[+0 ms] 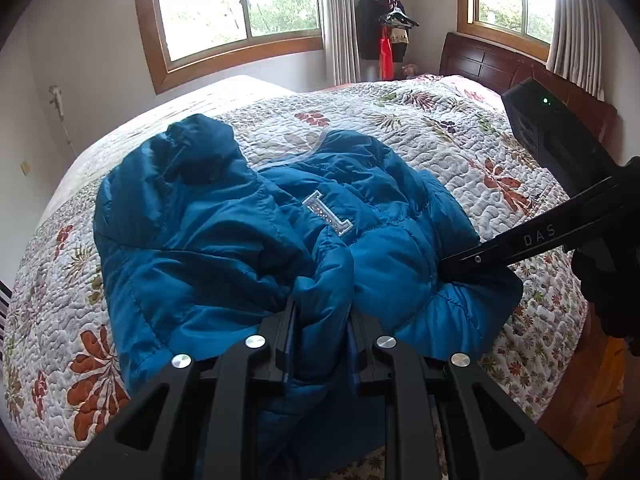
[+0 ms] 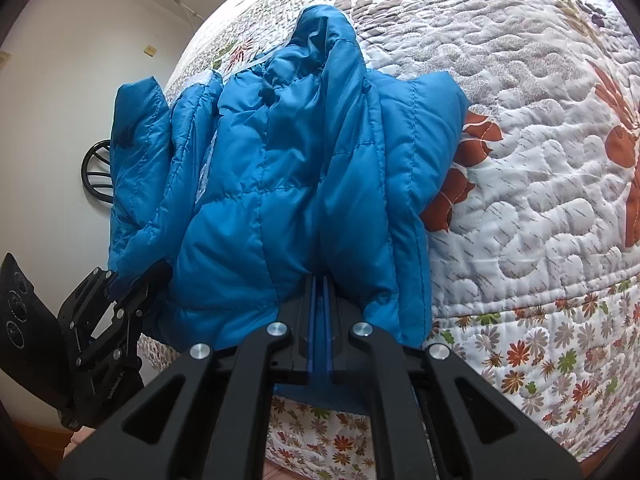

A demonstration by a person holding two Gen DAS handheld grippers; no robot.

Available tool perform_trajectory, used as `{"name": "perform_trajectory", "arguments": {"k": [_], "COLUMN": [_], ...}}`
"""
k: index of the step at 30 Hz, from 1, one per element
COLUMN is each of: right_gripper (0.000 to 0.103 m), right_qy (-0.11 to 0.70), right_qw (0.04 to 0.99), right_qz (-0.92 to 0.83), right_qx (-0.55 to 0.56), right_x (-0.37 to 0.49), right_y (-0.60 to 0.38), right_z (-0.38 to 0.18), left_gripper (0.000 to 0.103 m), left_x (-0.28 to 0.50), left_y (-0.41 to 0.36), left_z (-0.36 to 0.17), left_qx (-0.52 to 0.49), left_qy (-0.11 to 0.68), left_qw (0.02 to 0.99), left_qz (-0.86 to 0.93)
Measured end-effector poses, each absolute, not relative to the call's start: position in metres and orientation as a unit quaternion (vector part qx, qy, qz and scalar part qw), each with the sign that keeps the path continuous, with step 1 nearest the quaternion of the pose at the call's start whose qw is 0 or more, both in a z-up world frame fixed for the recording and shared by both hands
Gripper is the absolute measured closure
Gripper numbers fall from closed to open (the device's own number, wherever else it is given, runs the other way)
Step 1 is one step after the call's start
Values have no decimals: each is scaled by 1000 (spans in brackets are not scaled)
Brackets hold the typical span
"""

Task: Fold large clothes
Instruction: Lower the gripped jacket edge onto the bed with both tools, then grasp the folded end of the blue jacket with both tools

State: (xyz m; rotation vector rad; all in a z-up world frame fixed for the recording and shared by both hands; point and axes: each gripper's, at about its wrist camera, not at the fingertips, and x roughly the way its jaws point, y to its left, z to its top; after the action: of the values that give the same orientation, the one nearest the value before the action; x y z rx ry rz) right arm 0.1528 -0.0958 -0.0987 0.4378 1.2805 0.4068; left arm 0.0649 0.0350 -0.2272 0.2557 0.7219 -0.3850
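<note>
A blue quilted puffer jacket (image 1: 224,240) with a silver letter patch lies bunched on the bed, hood toward the far side. My left gripper (image 1: 320,320) is shut on a thick fold of the jacket at its near edge. My right gripper (image 1: 452,266) comes in from the right in the left wrist view, pinching the jacket's right side. In the right wrist view the right gripper (image 2: 320,292) is shut on the blue jacket (image 2: 288,168), its fingers nearly together with fabric between. My left gripper (image 2: 132,280) shows at the lower left, its tips buried in the jacket.
The floral quilted bedspread (image 1: 420,128) covers the bed; its near edge (image 2: 540,320) drops off just below the grippers. A wooden headboard (image 1: 488,60) stands at the far right, a coat rack (image 1: 390,20) with hanging clothes in the corner, windows behind.
</note>
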Motion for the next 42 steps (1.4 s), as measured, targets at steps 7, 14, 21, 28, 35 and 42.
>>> {"name": "perform_trajectory", "arguments": {"k": [7,14,21,28,35,42], "right_gripper": [102,102,101,93,73,54], "right_qy": [590,592,594,595,580,560], "right_qw": [760,760,759,765,785,785], "right_qz": [184,184,184,179,168,207], "right_qx": [200,196,193,169,139,166], "right_x": [156,162,165,167,169,183], "right_y": [-91,-90,-88,-77,-58,-37], "right_z": [-100,-103,-104,-91,-63,-36], "left_gripper": [83,68,51,47,47,57], "left_x": [61,49,9,49,116,114], "left_y": [38,47,113,223,230,191], "left_z": [-223,-206,-140,-141,-210,-211], "left_qx": [117,85,-55,-133,-111,-58], "left_qy": [347,345,295,295,402,395], "left_qw": [911,908,890,932,904,913], "left_qz": [-189,-222,-343,-163,-94,-82]}}
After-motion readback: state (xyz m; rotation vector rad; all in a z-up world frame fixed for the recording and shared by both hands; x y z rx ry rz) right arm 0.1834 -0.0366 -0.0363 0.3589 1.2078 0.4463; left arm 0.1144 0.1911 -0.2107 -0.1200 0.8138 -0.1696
